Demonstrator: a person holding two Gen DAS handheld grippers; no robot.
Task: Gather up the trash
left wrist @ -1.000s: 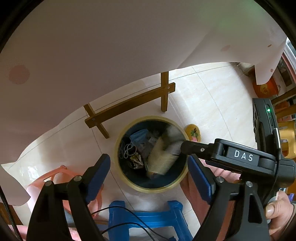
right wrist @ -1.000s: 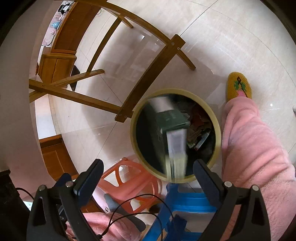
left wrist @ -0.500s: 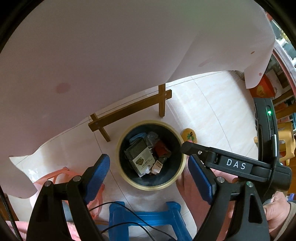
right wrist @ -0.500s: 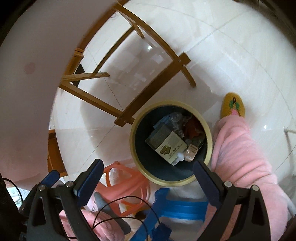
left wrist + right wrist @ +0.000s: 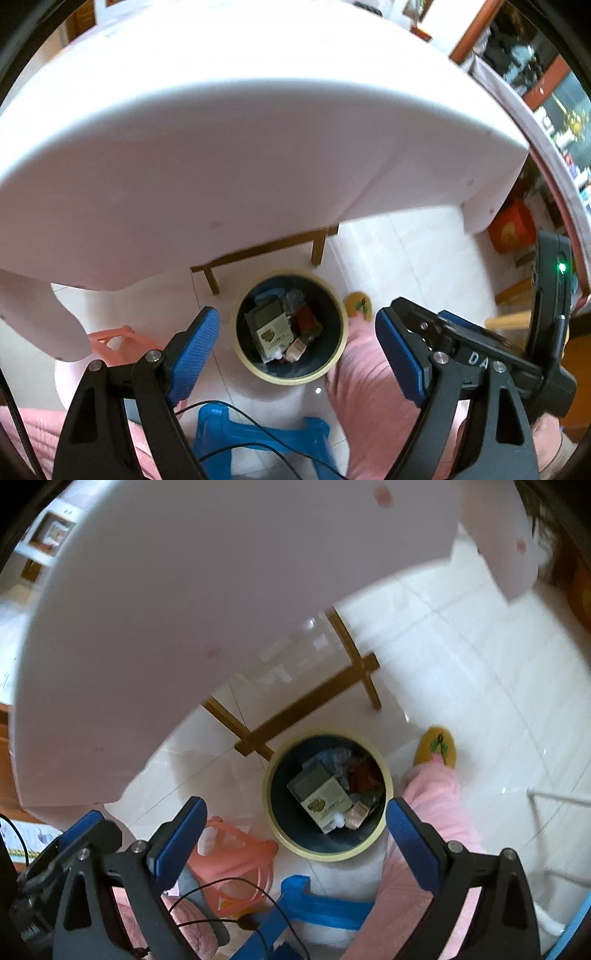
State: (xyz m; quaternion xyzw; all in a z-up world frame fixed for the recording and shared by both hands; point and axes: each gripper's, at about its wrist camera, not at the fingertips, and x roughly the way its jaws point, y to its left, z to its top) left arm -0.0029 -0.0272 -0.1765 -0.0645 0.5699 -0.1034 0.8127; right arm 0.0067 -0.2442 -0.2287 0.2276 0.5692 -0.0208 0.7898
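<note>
A round bin with a yellow rim (image 5: 341, 345) (image 5: 271, 816) stands on the tiled floor below the table. Inside lie a green and white carton (image 5: 269, 326) (image 5: 320, 798), a red wrapper (image 5: 306, 318) (image 5: 365, 775) and other trash. My left gripper (image 5: 295, 350) is open and empty, high above the bin. My right gripper (image 5: 293, 834) is open and empty, also high above it. The right gripper's body shows in the left wrist view (image 5: 476, 354).
The white table edge (image 5: 221, 177) (image 5: 166, 627) fills the upper part of both views. A wooden frame (image 5: 258, 254) (image 5: 306, 705) stands behind the bin. A blue stool (image 5: 258, 435), a pink stool (image 5: 236, 860), a pink-clad leg (image 5: 436, 812) and a yellow slipper (image 5: 437, 746) surround it.
The carton dropped from the grippers into the bin and now lies there. Both grippers have risen; the bin looks smaller and the table edge has come into view.
</note>
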